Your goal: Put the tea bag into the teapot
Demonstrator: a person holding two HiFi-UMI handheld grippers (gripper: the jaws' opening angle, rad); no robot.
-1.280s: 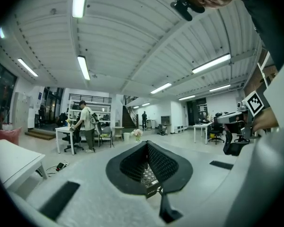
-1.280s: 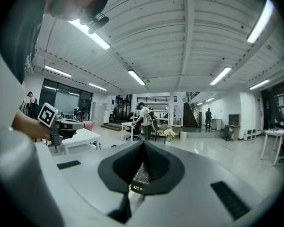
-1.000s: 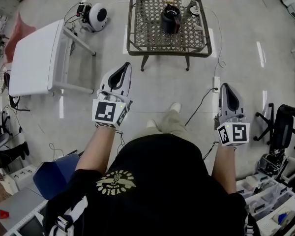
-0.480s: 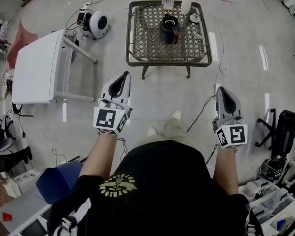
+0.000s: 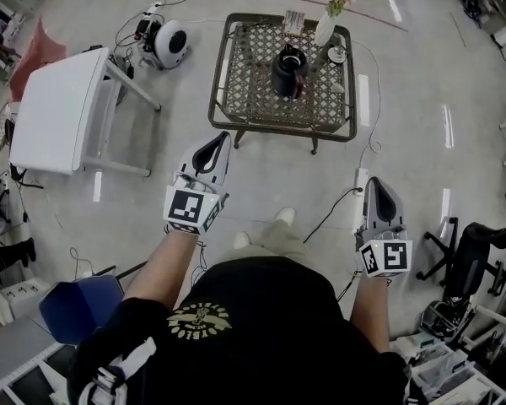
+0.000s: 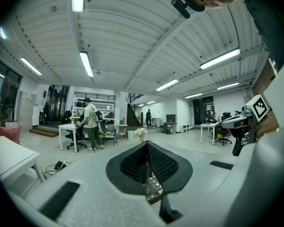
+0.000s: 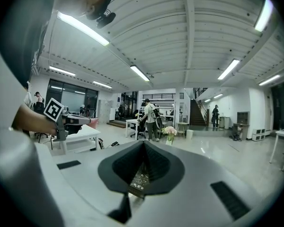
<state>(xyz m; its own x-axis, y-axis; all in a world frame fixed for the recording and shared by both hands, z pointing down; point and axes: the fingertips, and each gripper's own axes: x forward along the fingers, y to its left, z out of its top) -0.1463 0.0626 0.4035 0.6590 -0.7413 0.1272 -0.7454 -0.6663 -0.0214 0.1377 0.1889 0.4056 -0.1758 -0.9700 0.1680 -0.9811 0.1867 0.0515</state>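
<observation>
A black teapot [image 5: 288,70] stands on a low lattice table [image 5: 244,99] ahead of me on the floor. At the table's far edge is a small striped packet [image 5: 294,22]; I cannot tell whether it is the tea bag. My left gripper [image 5: 223,137] hangs in the air short of the table's near edge, shut and empty. My right gripper [image 5: 374,180] is further back on the right, also shut with nothing in it. In the gripper views the left gripper's jaws [image 6: 146,145] and the right gripper's jaws [image 7: 143,143] meet at their tips, pointing toward the table.
A vase of pink flowers [image 5: 327,19] and a small saucer [image 5: 336,55] share the lattice table. A white table [image 5: 55,112] stands at the left, a round white device [image 5: 167,39] with cables behind it. A cable and power strip [image 5: 360,178] lie on the floor; office chairs [image 5: 472,256] stand at the right.
The lattice table has slid lower and nearer in the head view as the person steps toward it. Both grippers stay shut and move forward with the body.
</observation>
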